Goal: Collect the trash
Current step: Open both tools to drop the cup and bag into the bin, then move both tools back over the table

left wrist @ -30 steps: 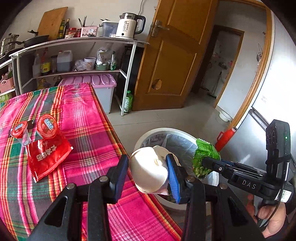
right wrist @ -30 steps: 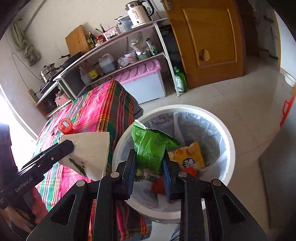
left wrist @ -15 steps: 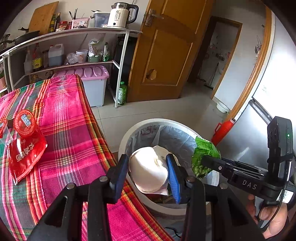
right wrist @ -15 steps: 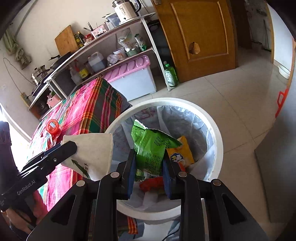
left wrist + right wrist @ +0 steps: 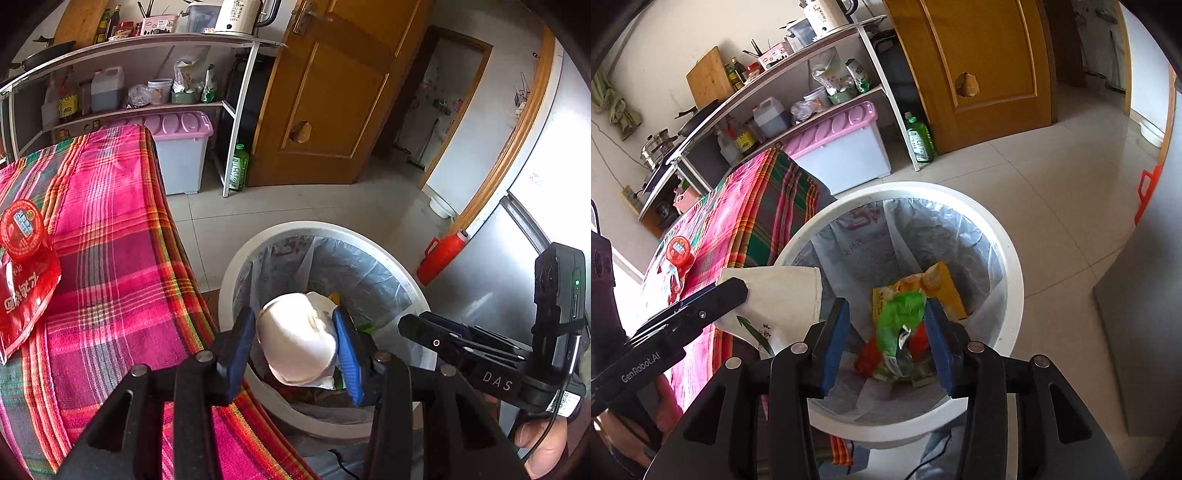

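The left gripper was set over the near rim of the white trash bin, its jaws about half open and closed against a white paper cup. The cup sat between the blue pads, both of which touched its sides, with its mouth turned toward the right pad. In the right wrist view the same cup projected past the left gripper's black finger, just left of the right gripper.

The right gripper pointed down into the bin. Its jaws had just been opening and stood apart. A green snack wrapper was between them, blurred, and the pads no longer pressed on it. Directly beyond the fingertips, inside the grey liner, lay a yellow snack packet and some red scraps.

Left of the left gripper, a table with a pink plaid cloth ran up to the bin's edge. A red packet and a red-lidded cup lay on it, well to the left of the jaws.

Ahead of both grippers stood a shelf rack, a pink-lidded storage box and a wooden door. A person's fingers held the right gripper's handle at lower right.
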Available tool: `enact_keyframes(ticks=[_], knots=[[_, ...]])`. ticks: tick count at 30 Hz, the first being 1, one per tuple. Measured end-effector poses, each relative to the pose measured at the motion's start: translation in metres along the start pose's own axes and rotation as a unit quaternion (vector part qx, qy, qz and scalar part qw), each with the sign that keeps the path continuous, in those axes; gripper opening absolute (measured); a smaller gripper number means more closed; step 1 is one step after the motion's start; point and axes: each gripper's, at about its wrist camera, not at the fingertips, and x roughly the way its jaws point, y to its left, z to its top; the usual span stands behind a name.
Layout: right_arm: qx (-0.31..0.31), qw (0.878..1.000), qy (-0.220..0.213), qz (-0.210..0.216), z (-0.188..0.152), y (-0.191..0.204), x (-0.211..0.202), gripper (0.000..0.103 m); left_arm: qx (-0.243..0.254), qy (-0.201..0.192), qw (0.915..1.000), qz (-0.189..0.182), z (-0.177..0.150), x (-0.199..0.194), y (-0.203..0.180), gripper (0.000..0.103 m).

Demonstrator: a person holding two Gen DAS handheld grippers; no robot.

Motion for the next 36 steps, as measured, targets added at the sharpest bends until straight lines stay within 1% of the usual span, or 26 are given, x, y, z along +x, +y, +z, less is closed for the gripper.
enact_keyframes(ticks=[10, 20, 29, 36], knots=[[-0.006, 1.0, -0.016, 0.003, 0.001, 0.006, -0.014, 0.045, -0.003, -0.007, 1.0, -0.002, 0.0, -0.008, 0.004, 0.048], [-0.026, 0.999, -0.031, 0.019, -0.002, 0.027, -0.029, 0.045, -0.002, -0.039, 0.9993, -0.001, -0.003, -0.04, 0.01, 0.048], [-0.056, 0.996, -0.046, 0.046, -0.008, 0.06, -0.042, 0.045, -0.004, -0.077, 0.9967, 0.023, -0.015, -0.08, 0.026, 0.048], [-0.087, 0.992, -0.048, 0.072, -0.014, 0.092, -0.044, 0.045, -0.014, -0.102, 0.9935, 0.048, -0.025, -0.11, 0.046, 0.048]])
